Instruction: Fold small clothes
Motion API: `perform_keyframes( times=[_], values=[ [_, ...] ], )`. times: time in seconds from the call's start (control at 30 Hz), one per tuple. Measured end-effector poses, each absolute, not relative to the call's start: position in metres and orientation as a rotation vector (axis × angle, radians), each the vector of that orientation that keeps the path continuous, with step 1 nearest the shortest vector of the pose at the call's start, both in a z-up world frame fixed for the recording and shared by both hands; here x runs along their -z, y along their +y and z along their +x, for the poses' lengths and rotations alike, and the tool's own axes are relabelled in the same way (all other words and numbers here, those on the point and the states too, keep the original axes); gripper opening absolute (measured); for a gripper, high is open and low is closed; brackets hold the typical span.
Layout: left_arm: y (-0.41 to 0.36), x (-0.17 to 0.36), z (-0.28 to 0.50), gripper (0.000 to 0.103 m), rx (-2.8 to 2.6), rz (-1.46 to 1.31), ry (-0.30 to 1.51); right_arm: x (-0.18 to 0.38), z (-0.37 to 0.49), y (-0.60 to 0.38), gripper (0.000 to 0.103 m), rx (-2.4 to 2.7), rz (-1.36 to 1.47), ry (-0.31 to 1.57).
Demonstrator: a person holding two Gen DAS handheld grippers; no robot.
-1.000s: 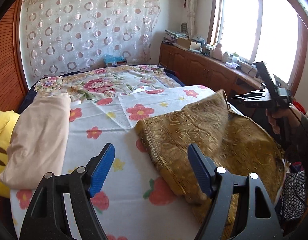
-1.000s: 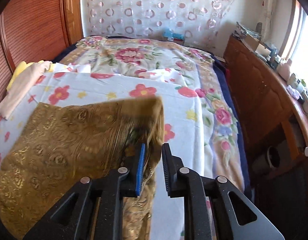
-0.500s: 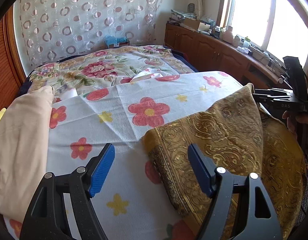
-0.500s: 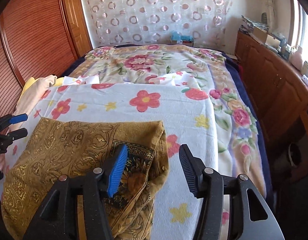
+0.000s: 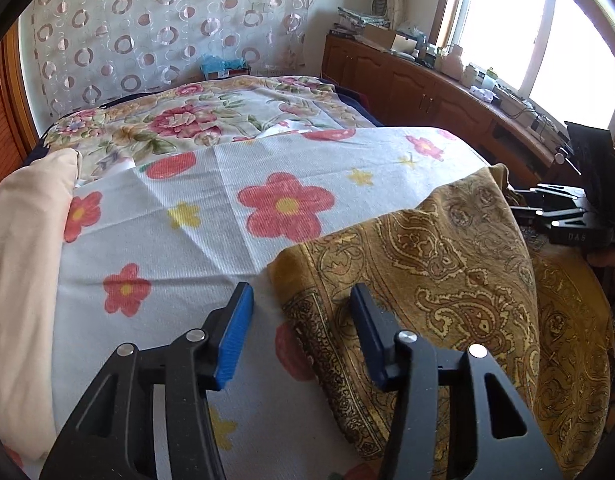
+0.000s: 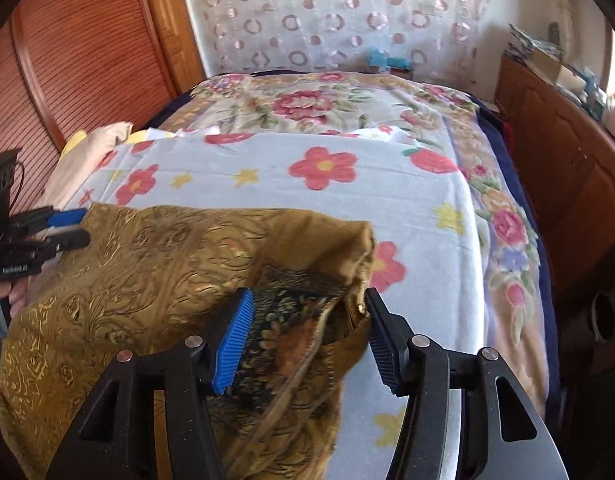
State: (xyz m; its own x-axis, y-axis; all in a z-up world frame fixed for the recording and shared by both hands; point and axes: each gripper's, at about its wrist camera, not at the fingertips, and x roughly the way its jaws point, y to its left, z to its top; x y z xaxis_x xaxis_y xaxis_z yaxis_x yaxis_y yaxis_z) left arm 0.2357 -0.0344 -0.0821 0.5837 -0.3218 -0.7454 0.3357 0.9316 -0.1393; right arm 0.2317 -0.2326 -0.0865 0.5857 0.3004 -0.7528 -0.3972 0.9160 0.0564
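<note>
A gold paisley cloth [image 5: 447, 280] lies folded over on the flowered bed sheet [image 5: 227, 208]; it also shows in the right wrist view [image 6: 155, 264]. My left gripper [image 5: 301, 332] is open, its fingers either side of the cloth's left corner. My right gripper [image 6: 307, 340] is open around the cloth's bunched right corner with its dark patterned underside. Each gripper shows in the other's view, the right one [image 5: 547, 208] and the left one [image 6: 63, 228], at opposite edges of the cloth.
A beige folded garment [image 5: 23, 272] lies at the bed's left side. A wooden sideboard [image 5: 427, 88] with clutter runs under the window on the right. A wooden wardrobe [image 6: 79, 60] stands left. A floral quilt [image 6: 307, 104] covers the far bed.
My right gripper has opened and let go of the cloth's corner, which has dropped onto the bed. My left gripper has moved forward and lower to the cloth's left corner, its fingers somewhat narrower.
</note>
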Motion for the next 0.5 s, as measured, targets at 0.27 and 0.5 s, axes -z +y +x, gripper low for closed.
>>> perform_keyframes(
  times=[0.27,0.5],
  values=[
    [-0.041,0.071,0.232,0.007,0.452,-0.031,0.892,0.068,0.218,-0.232,0.01,-0.444,-0.144,0.809],
    [-0.033,-0.049,0.156,0.006,0.477,-0.004,0.584,-0.014,0.143,-0.24,0.009,-0.444,-0.116,0.531]
  ],
)
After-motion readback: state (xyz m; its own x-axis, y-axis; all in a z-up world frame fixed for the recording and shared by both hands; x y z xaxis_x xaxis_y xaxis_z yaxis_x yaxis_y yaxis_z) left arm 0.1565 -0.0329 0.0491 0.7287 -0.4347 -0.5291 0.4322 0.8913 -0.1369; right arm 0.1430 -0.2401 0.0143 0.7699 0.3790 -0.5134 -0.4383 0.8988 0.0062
